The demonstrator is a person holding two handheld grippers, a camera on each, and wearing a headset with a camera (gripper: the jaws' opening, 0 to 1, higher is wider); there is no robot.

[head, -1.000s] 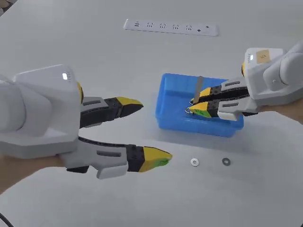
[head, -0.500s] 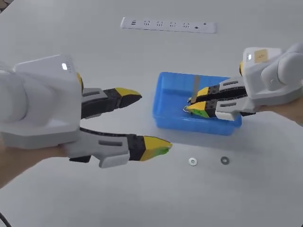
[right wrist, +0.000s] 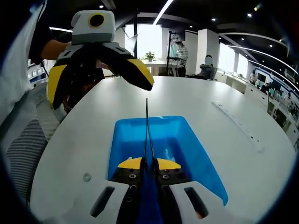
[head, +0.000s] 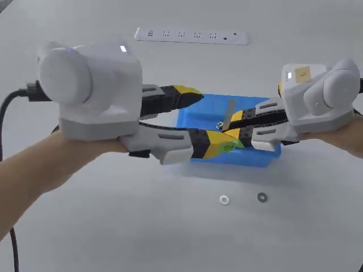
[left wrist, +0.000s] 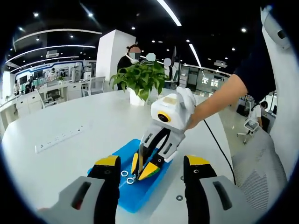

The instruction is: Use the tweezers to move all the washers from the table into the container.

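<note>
The container (head: 261, 158) sits mid-table (head: 113, 226), with the power strip (head: 191, 36) well behind it. 2 washers (head: 224, 199) (head: 262, 197) lie side by side on the table just before the container. The left gripper (head: 221, 120) reaches over the container's left end, the right gripper (head: 235, 126) over its right. The tweezers (head: 229, 111) sit between the right gripper's jaws, above the container's inside.

White left gripper (head: 215, 120) had black jaws, yellow-green tips, black cable (head: 10, 107) | right gripper (head: 229, 126) carried yellow label (head: 303, 72) | person wore dark sleeve (left wrist: 254, 70)
</note>
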